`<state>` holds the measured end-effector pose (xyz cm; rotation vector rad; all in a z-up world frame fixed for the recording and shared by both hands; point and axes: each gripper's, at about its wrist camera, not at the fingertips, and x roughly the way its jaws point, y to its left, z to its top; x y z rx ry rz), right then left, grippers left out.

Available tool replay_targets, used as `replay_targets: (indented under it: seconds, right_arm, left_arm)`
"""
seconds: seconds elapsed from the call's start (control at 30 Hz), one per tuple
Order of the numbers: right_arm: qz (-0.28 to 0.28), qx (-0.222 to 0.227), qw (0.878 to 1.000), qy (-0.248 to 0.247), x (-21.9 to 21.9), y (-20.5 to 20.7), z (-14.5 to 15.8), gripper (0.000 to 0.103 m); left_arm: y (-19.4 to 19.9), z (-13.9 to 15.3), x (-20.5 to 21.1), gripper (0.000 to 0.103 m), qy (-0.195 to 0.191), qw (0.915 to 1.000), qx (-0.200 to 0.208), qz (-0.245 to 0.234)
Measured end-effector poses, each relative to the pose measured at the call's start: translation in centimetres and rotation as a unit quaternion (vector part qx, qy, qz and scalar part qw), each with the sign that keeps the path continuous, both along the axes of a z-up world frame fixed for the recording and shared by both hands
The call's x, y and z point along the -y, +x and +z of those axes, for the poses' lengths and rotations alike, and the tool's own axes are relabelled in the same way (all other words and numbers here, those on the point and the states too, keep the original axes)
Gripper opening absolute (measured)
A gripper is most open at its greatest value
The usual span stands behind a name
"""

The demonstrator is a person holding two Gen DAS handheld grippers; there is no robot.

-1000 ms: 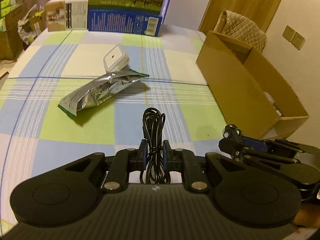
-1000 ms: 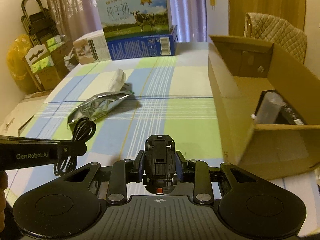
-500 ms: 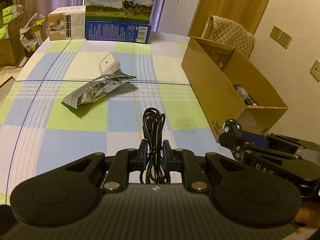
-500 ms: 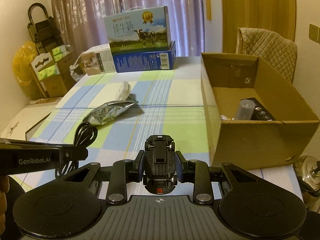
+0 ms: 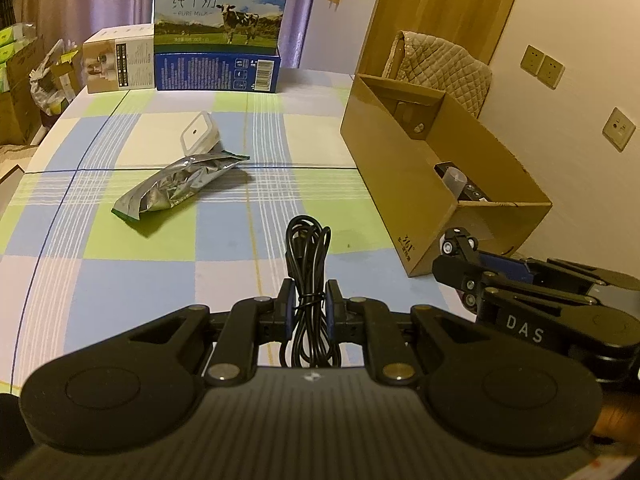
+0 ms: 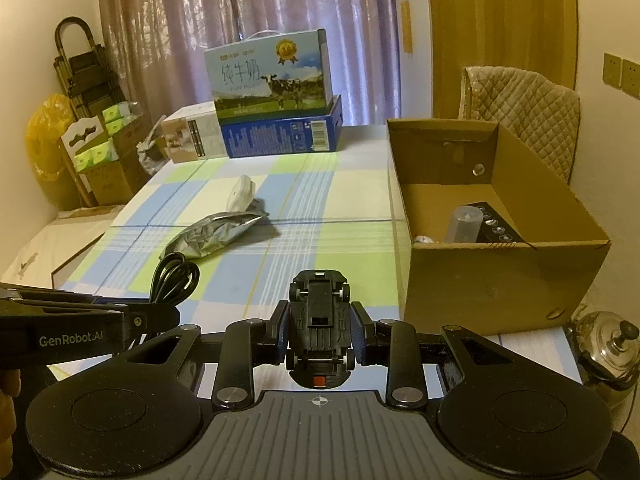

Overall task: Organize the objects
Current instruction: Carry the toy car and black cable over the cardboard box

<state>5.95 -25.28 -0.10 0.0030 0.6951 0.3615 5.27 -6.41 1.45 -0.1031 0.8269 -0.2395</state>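
I hold both loads raised above the table (image 5: 120,280), short of the box (image 6: 500,280). My left gripper (image 5: 308,308) is clenched on the bundled cable (image 5: 308,264); my right gripper (image 6: 320,332) grips the toy car (image 6: 320,320), underside up. To do this well, I judge each should clear the box's near wall before release, one at a time, landing beside the items already inside.

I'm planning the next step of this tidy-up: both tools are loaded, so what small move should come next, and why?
Probably carry the right tool rightward over the open cardboard box and release there: it is shut on the toy car, the box sits just to its right and already holds items. The left tool, gripping the cable, can follow.
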Motion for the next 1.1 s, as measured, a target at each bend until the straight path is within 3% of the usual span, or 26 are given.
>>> replay_targets:
  seconds: [0.53, 1.1]
  right_arm:
    - [-0.015, 0.002, 1.0, 0.0, 1.6, -0.1, 0.3, 0.028]
    - [-0.076, 0.009, 0.997, -0.007, 7.6, 1.2, 1.8, 0.028]
  left_arm:
    - [0.1, 0.8, 1.1, 0.011, -0.001, 0.9999, 0.004, -0.014]
    - [1.6, 1.9, 6.4, 0.011, -0.007, 0.9975, 0.009, -0.07]
